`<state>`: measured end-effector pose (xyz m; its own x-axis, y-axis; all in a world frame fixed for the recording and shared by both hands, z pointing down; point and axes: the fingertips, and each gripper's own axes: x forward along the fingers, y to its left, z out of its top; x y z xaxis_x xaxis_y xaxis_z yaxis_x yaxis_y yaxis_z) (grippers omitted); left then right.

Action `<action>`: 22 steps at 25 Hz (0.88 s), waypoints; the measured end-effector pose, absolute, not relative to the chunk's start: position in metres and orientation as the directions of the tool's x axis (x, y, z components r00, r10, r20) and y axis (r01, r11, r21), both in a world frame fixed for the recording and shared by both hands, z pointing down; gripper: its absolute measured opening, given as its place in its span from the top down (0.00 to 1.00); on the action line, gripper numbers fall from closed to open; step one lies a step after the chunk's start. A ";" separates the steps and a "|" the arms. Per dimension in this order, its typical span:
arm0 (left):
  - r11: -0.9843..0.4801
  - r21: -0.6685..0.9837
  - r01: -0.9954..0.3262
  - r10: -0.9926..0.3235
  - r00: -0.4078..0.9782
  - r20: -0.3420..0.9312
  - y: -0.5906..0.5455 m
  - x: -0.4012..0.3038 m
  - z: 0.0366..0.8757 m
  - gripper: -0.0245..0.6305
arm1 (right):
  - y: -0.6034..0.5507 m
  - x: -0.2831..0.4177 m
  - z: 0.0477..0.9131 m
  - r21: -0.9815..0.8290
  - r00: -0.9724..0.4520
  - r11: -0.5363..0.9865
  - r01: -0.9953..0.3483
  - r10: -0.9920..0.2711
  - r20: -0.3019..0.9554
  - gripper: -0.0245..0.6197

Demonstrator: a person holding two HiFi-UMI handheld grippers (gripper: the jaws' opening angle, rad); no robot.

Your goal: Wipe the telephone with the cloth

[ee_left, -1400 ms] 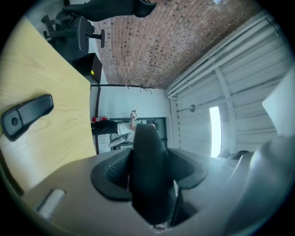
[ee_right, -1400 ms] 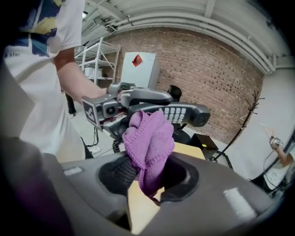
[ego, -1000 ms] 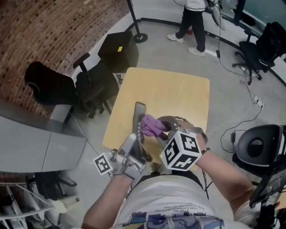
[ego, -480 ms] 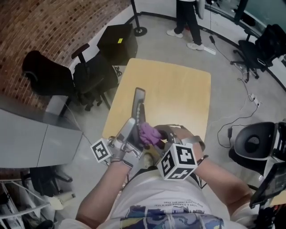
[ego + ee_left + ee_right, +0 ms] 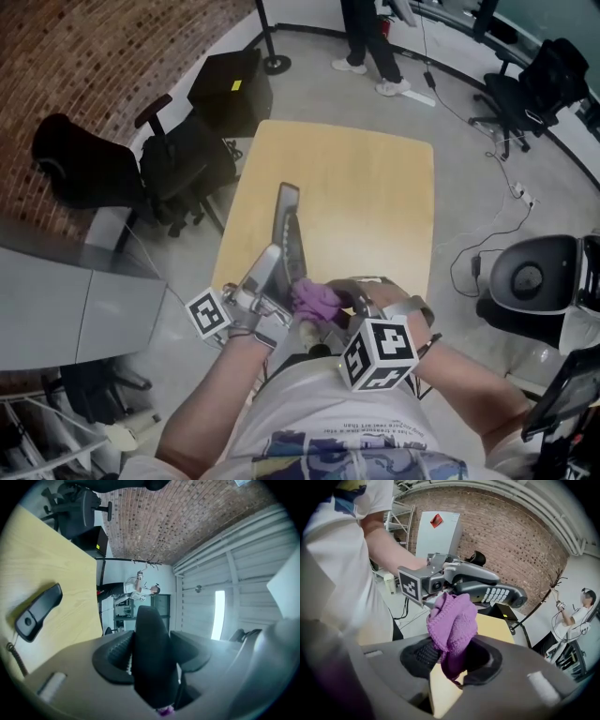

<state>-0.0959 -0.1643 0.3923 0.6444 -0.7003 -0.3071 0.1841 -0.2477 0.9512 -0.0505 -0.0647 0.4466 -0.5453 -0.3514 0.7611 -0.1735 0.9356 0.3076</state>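
Note:
My left gripper (image 5: 279, 281) is shut on the telephone's dark handset (image 5: 497, 594), held above the wooden table (image 5: 366, 187); its keypad faces the right gripper view. The handset (image 5: 152, 663) fills the left jaws. A bunched purple cloth (image 5: 314, 298) sticks out of my right gripper (image 5: 330, 305), which is shut on it. The cloth (image 5: 452, 620) rests against the handset's near end, right beside the left gripper's jaws. In the left gripper view the dark telephone base (image 5: 37, 611), with its coiled cord, lies on the table ahead.
Black office chairs (image 5: 183, 164) and a black box (image 5: 230, 89) stand left of the table. A person (image 5: 370, 37) stands beyond the far edge. A round black stool (image 5: 530, 281) and floor cables lie at the right. The table's near edge is under my grippers.
Both grippers have drawn back towards me. The cloth has slid along the handset towards its near end, by the table's near edge. Both grips are unchanged.

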 end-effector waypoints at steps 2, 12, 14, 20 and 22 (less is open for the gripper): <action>-0.255 0.953 0.162 -0.692 0.658 -0.297 -0.167 -0.096 0.392 0.58 | -0.063 -0.048 0.445 0.290 -0.547 0.938 -0.191 -0.347 0.762 0.77; -0.223 0.953 0.206 -0.645 0.701 -0.303 -0.156 -0.078 0.399 0.58 | -0.121 -0.031 0.410 0.375 -0.479 0.839 -0.395 -0.536 0.695 0.77; -0.216 0.954 0.209 -0.643 0.704 -0.301 -0.154 -0.075 0.401 0.58 | -0.118 -0.037 0.411 0.381 -0.479 0.842 -0.382 -0.533 0.698 0.77; -0.207 0.955 0.211 -0.666 0.685 -0.296 -0.158 -0.091 0.406 0.58 | -0.078 -0.059 0.427 0.348 -0.509 0.893 -0.287 -0.450 0.734 0.77; -0.211 0.954 0.211 -0.672 0.678 -0.298 -0.159 -0.096 0.405 0.58 | -0.068 -0.062 0.432 0.336 -0.510 0.904 -0.265 -0.427 0.747 0.77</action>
